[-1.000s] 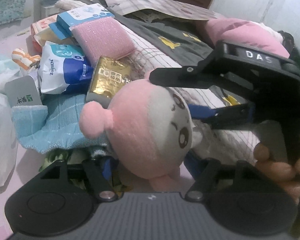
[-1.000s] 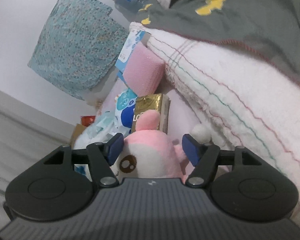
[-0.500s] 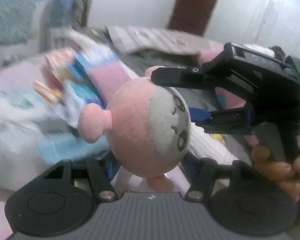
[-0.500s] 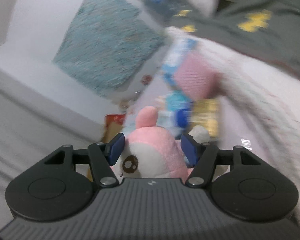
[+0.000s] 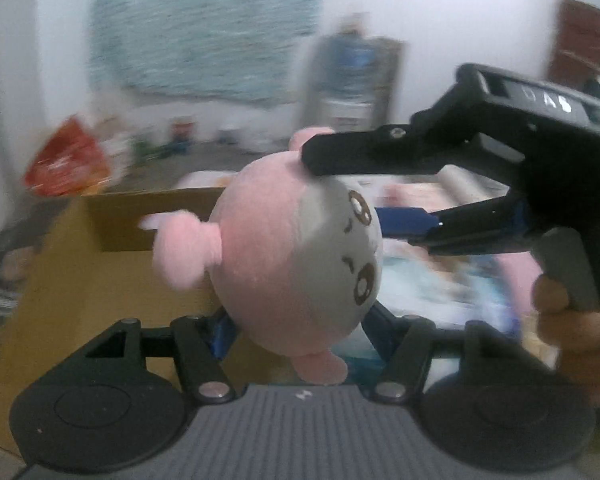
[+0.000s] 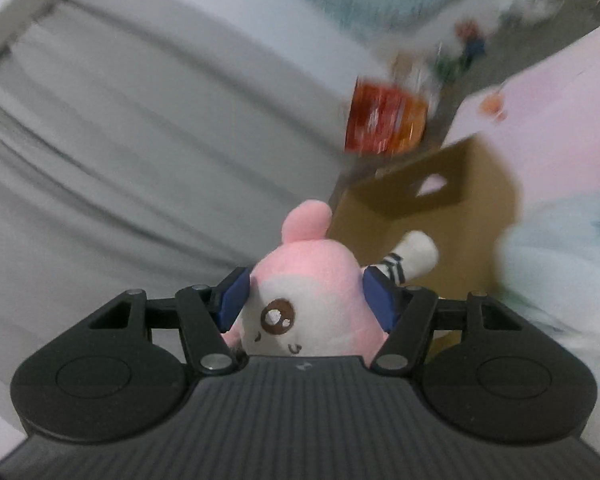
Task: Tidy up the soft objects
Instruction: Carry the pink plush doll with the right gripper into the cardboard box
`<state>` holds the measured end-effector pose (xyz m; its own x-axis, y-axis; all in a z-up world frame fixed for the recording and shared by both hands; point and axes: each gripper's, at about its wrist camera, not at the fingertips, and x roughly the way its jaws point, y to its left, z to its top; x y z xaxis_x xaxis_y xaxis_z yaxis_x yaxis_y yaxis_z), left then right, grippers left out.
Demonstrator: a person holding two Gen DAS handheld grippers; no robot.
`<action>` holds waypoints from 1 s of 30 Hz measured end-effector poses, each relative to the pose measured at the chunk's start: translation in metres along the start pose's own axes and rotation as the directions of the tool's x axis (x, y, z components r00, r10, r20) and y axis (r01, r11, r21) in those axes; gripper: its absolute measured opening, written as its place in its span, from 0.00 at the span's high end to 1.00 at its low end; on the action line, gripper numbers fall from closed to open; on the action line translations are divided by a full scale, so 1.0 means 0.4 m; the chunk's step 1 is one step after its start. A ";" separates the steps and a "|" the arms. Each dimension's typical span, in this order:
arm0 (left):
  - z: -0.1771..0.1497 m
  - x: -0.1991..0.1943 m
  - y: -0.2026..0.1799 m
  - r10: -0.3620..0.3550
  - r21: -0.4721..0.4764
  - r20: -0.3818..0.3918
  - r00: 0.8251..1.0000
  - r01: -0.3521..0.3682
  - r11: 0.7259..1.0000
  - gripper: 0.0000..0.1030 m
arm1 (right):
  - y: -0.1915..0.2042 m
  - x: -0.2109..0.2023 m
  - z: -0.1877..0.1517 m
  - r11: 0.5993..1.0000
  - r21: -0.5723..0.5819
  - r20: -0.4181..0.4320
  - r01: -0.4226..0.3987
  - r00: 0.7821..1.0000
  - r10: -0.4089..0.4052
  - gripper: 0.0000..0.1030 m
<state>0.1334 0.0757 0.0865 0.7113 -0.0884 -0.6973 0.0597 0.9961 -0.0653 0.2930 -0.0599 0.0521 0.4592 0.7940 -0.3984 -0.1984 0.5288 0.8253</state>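
A pink and white plush toy [image 5: 292, 256] with a round face hangs in the air, held from two sides. My left gripper [image 5: 300, 330] is shut on its lower part. My right gripper [image 6: 308, 300] is shut on its head, and it reaches in from the right in the left wrist view [image 5: 372, 188]. The plush [image 6: 312, 292] fills the gap between the right fingers. An open cardboard box [image 5: 112, 236] lies just behind and below the plush, and it also shows in the right wrist view [image 6: 452, 200].
A red snack bag [image 5: 68, 160] stands behind the box, also in the right wrist view [image 6: 384, 120]. A teal cloth [image 5: 204, 28] hangs on the white wall. A grey curtain [image 6: 120, 140] is at the left. Pink bedding [image 6: 560, 120] with blurred packets lies at the right.
Both grippers have lifted the plush off the bed pile and swung it left, toward the cardboard box. The pile of packets and towels has left the middle of both views.
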 end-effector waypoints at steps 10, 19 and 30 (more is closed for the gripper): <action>0.092 0.208 0.341 0.180 -0.122 -0.182 0.967 -0.204 0.971 0.35 | -0.007 0.473 0.146 0.988 0.132 -0.184 0.079 0.981 -0.054 0.38; 0.133 0.365 0.454 0.227 -0.072 -0.252 0.941 -0.252 0.965 0.35 | -0.156 0.623 0.143 0.942 0.320 -0.148 0.103 0.987 -0.058 0.37; 0.099 0.433 0.418 0.364 0.100 -0.225 0.904 -0.350 0.931 0.18 | -0.251 0.648 0.102 0.910 0.389 -0.110 0.143 0.988 -0.109 0.25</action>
<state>0.2943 0.2270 -0.0172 0.5069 0.2814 -0.8148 -0.1231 0.9592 0.2547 0.4672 0.0805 -0.1178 0.3801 0.7600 -0.5272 0.2219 0.4785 0.8496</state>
